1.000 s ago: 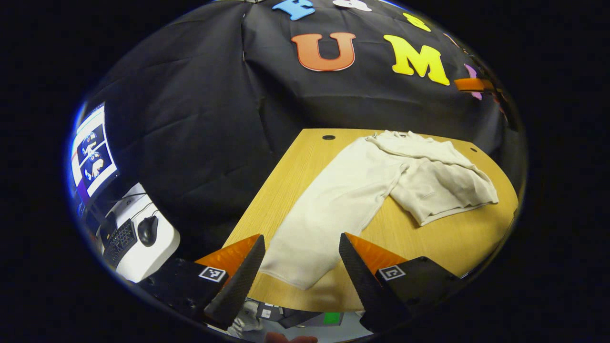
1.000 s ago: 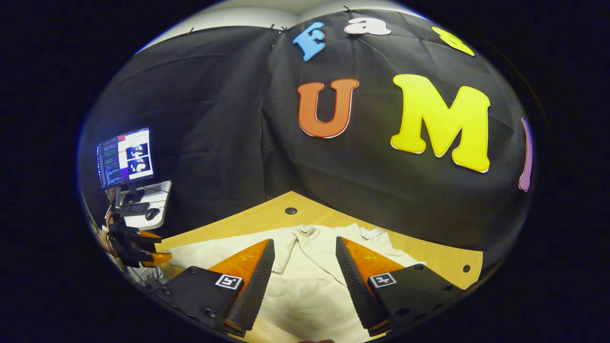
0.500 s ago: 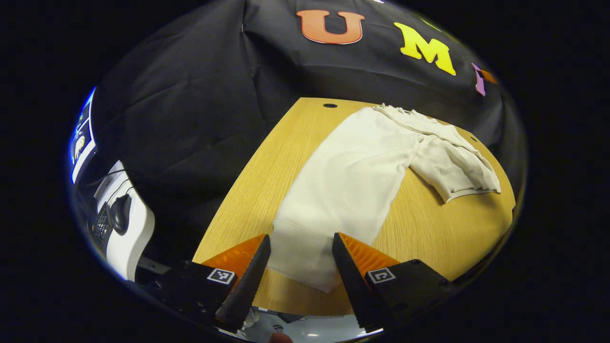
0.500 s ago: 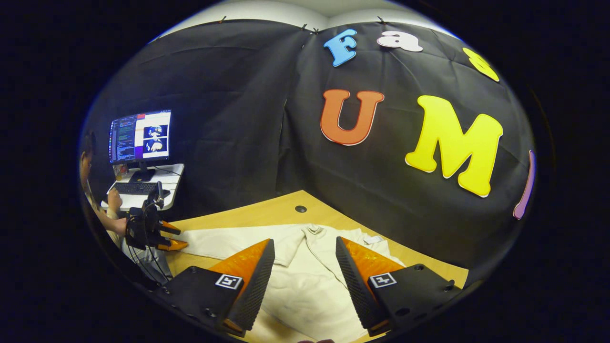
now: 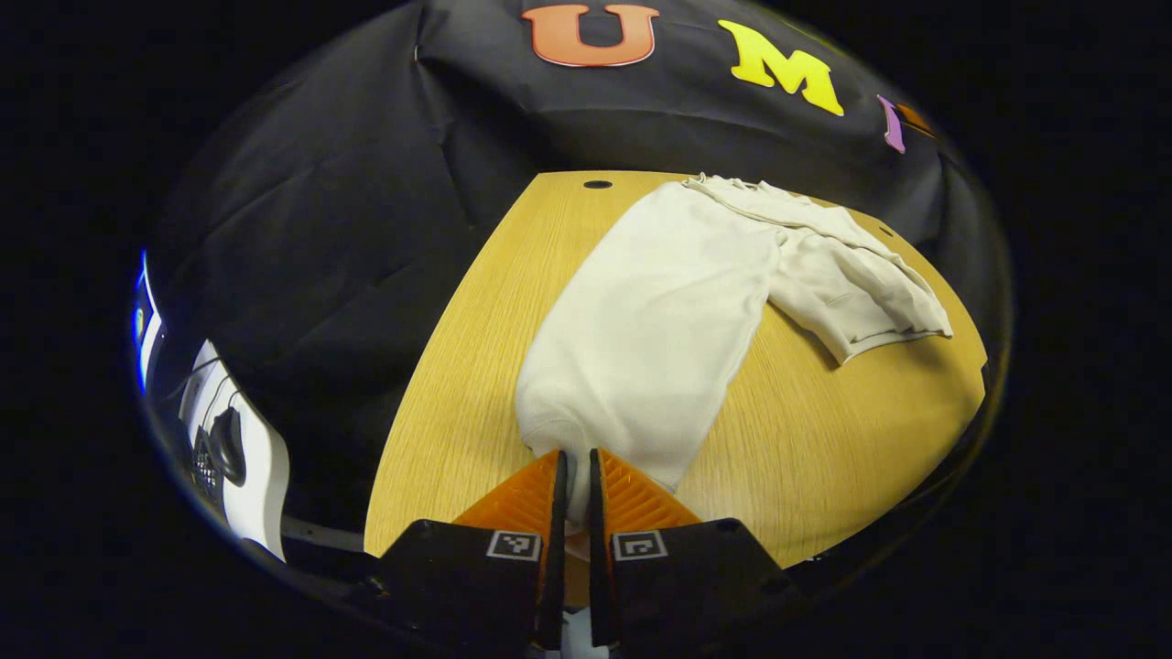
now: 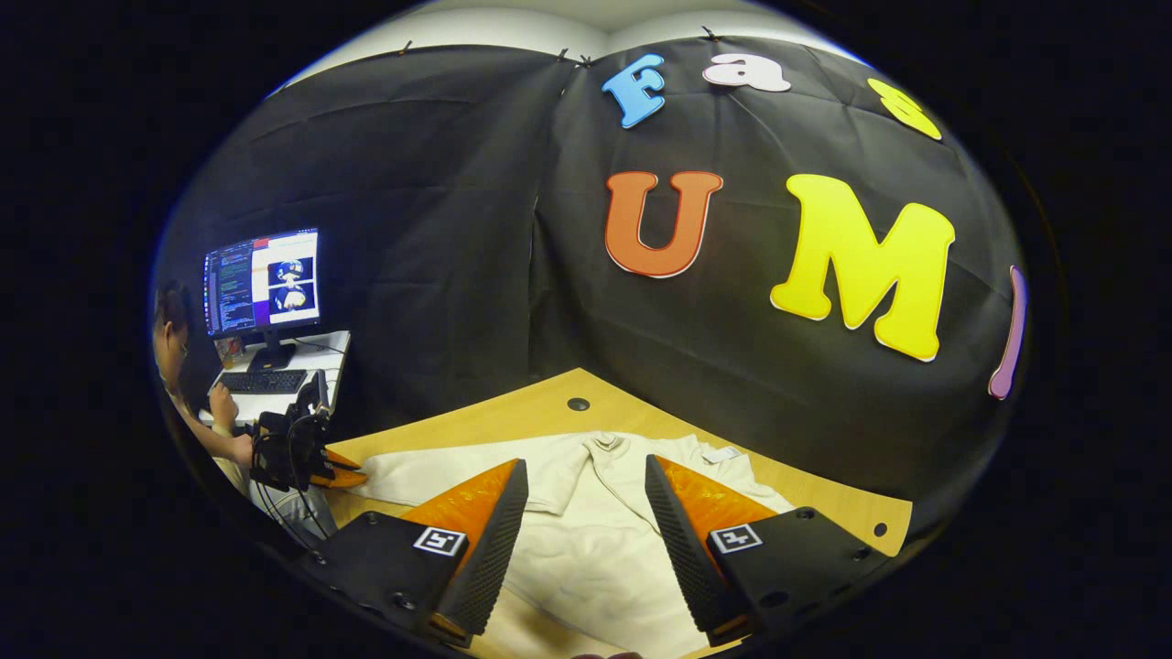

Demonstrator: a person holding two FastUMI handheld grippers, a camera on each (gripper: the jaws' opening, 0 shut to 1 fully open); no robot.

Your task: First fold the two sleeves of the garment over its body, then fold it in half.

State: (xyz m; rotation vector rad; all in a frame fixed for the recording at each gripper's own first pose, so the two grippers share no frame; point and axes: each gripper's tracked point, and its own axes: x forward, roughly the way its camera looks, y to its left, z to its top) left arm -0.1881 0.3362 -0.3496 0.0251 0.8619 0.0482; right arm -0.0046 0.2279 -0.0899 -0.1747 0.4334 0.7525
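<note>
Half a second before, my left tool (image 5: 577, 471) had stood wide open over the end of the sleeve (image 5: 641, 348); now its two fingers had closed onto the cuff and pinched the cloth between them. So, as I judged it, the first sleeve was gripped and ready to be carried across. The cream garment (image 6: 595, 540) lay spread on the wooden desk (image 5: 458, 384), its body (image 5: 861, 293) bunched towards the far right edge and the long sleeve running back to my left tool. My right tool (image 6: 586, 535) had barely shifted: it hung over the collar end with its fingers well apart, holding nothing. Neither sleeve was yet folded over the body, so nearly all the work remained.
</note>
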